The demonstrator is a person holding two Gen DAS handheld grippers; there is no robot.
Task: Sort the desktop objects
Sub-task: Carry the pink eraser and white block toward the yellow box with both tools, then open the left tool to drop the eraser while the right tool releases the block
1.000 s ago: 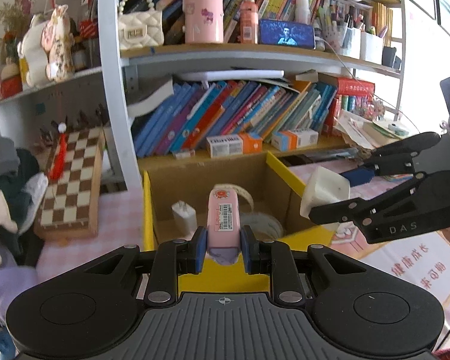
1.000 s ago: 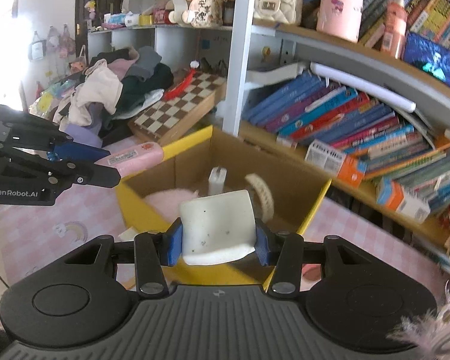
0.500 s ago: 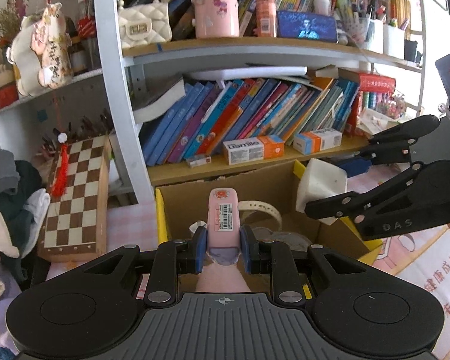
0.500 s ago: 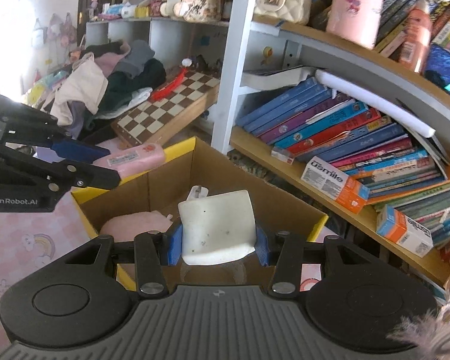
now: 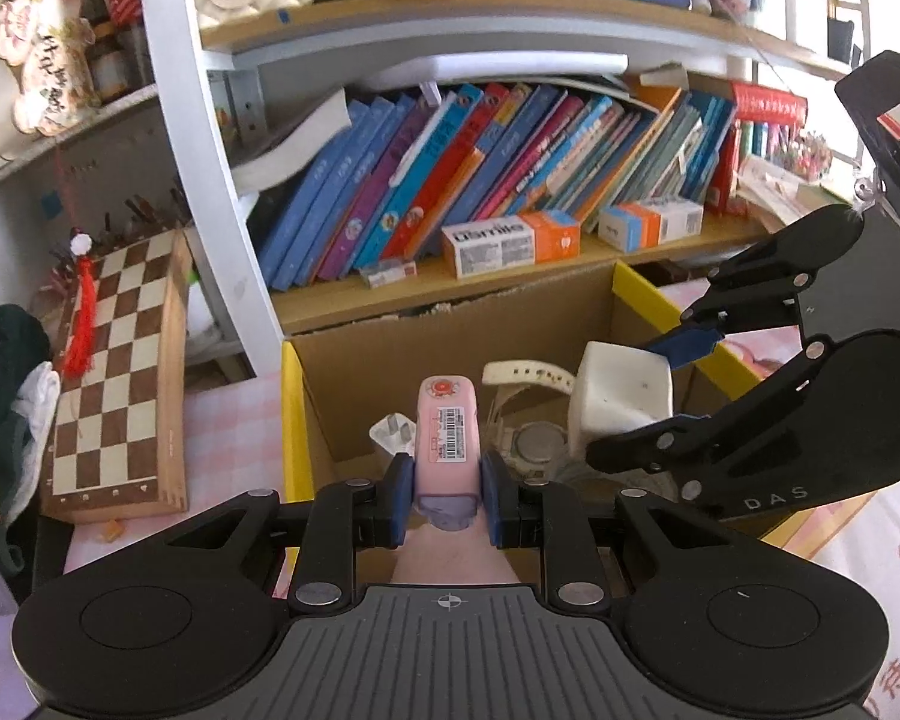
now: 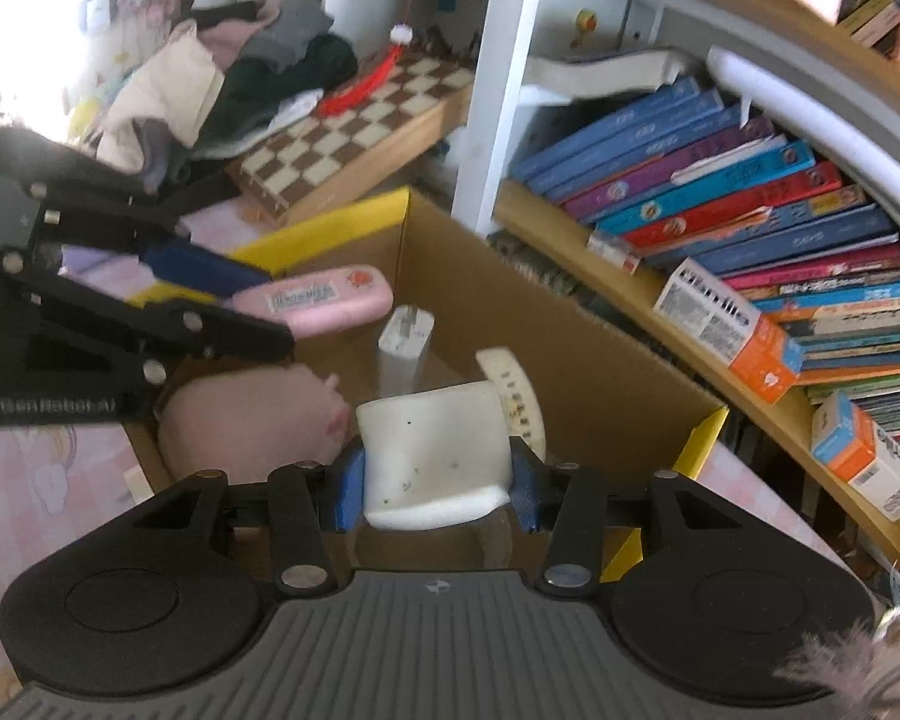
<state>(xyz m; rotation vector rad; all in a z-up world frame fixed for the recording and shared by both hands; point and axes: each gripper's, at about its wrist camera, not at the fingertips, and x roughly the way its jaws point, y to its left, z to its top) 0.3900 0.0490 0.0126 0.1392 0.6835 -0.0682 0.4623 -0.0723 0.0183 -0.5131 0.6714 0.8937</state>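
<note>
The left gripper (image 5: 444, 495) has its jaws clenched on a pink case (image 5: 448, 432), held above the cardboard box (image 5: 354, 372) near its left wall, presumably for dropping in; the case's long axis runs straight ahead toward the bookshelf (image 5: 510, 276), label up; the right gripper (image 6: 435, 489) has its jaws grasping a white block (image 6: 435, 456), hovering over the box's right half above a watch strap (image 6: 516, 390), broad face up.

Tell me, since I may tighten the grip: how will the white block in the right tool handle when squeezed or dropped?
The white block looks soft: rounded edges, matte, foam-like, so it probably gives under the right tool. It is likely light for its bulk. Dropped into the cardboard box, its flat faces should settle, not roll.
</note>
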